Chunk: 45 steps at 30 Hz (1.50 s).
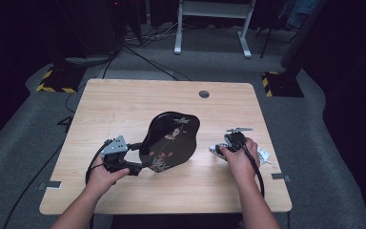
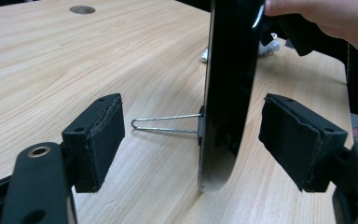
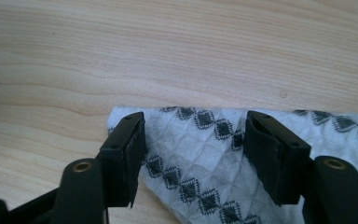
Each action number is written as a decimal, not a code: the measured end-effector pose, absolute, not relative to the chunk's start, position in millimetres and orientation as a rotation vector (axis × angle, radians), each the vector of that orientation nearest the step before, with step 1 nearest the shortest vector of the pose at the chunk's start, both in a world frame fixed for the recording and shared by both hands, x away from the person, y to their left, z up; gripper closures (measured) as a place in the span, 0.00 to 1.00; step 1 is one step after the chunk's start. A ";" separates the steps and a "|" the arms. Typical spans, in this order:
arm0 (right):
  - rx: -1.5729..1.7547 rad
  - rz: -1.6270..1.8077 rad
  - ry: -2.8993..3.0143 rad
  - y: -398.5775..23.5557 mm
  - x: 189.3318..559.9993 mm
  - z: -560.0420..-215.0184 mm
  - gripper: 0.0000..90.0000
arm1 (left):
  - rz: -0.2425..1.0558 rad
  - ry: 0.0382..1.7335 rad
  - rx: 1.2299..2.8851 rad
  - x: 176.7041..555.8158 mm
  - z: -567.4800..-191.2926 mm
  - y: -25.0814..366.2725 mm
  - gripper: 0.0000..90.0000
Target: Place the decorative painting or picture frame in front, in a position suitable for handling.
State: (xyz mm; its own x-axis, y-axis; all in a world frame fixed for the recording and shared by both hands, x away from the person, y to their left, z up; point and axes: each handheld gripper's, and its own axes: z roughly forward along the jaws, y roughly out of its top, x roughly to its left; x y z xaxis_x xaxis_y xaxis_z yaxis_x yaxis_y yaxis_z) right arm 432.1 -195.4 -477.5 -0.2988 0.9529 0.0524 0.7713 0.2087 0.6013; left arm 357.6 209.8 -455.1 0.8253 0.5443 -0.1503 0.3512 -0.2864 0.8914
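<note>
A black lacquered plate [image 1: 170,140] with a flower pattern stands near the table's middle. In the left gripper view the plate [image 2: 228,93] is on its edge, with a binder clip [image 2: 163,123] fixed low on its rim. My left gripper [image 1: 137,162] is open, and in its own view [image 2: 192,122] one pad sits on each side of the rim with a gap on both sides. My right gripper [image 1: 221,149] is open and points down at a white cloth [image 3: 191,163] with black diamond marks. That gripper [image 3: 193,135] straddles the cloth's edge without pinching it.
The light wooden table [image 1: 124,100] has a round cable hole [image 1: 204,94] near its far edge. Part of the cloth [image 1: 266,155] shows to the right of the right hand. Grey carpet, cables and stand bases lie around the table.
</note>
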 end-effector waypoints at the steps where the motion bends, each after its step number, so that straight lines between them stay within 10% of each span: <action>1: 1.597 0.760 2.157 -193.8 432.5 -479.4 0.45 | 0.216 0.697 1.908 357.7 -455.8 210.1 0.24; 8: 1.535 0.716 2.153 -187.1 431.4 -482.7 0.49 | 0.224 0.695 1.903 357.2 -457.9 209.8 0.23; 12: 1.478 0.728 2.201 -186.5 431.7 -481.3 0.74 | 0.207 0.700 1.914 356.9 -460.1 207.7 0.23; 18: 1.418 0.754 2.221 -188.5 431.1 -482.3 0.86 | 0.197 0.710 1.905 356.3 -461.1 208.0 0.24; 32: 1.173 1.101 2.078 -196.0 407.7 -422.2 0.90 | 0.189 0.735 1.934 355.1 -469.8 205.0 0.29; 45: 0.988 1.296 2.005 -180.5 376.1 -367.7 0.90 | 0.197 0.674 1.947 354.6 -468.7 199.4 0.63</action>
